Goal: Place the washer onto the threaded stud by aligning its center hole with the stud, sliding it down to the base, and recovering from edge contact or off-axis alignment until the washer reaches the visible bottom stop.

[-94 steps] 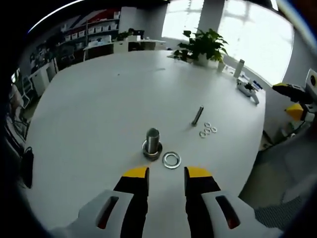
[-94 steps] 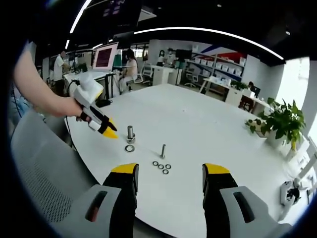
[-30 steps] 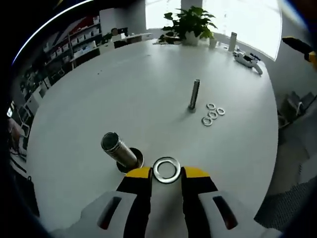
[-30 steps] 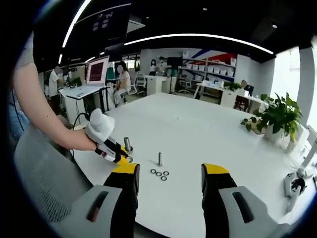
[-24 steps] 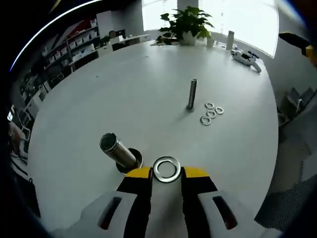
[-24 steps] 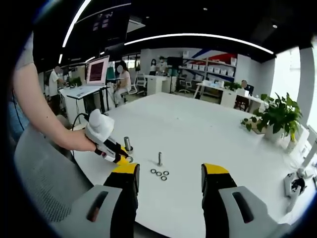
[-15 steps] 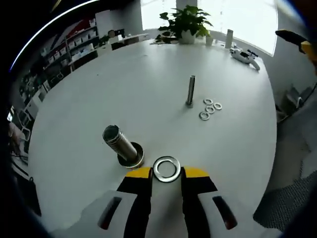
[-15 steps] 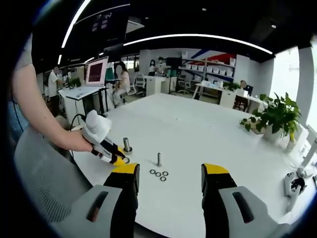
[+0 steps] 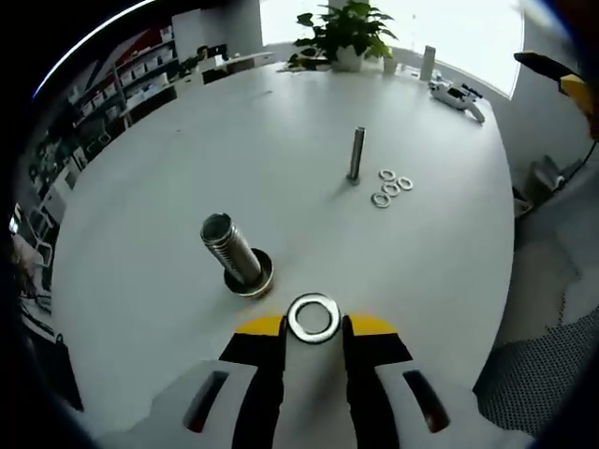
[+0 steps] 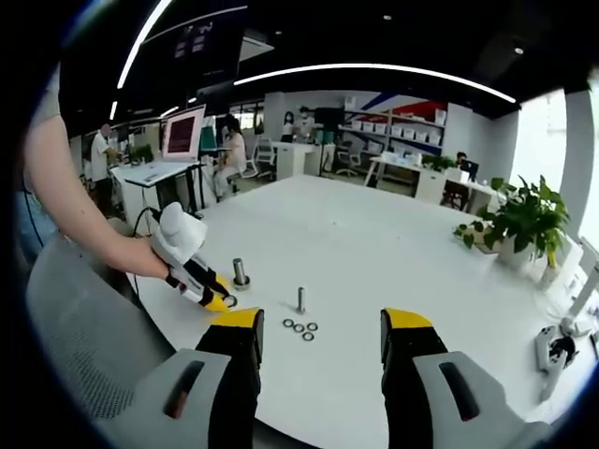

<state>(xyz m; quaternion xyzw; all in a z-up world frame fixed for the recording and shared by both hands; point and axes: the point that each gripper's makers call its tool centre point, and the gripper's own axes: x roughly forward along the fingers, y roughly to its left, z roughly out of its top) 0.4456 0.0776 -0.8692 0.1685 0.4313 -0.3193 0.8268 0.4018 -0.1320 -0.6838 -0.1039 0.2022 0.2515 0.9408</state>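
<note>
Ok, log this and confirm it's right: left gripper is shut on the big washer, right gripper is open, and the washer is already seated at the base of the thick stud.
Not quite. In the left gripper view the left gripper holds the big washer off the thick stud, not seated at its base. The rest stands: it is shut on the washer, and the right gripper is open.

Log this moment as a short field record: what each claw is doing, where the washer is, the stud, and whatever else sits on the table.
left claw: shut on the washer, held flat between its yellow tips
right claw: open, holding nothing, well back from the work
threaded stud: upright on the white table, nothing on it yet
washer vs stud: apart; hole not over the stud
other items: slim bolt standing upright, small washers beside it
task stage: washer gripped, not yet placed
</note>
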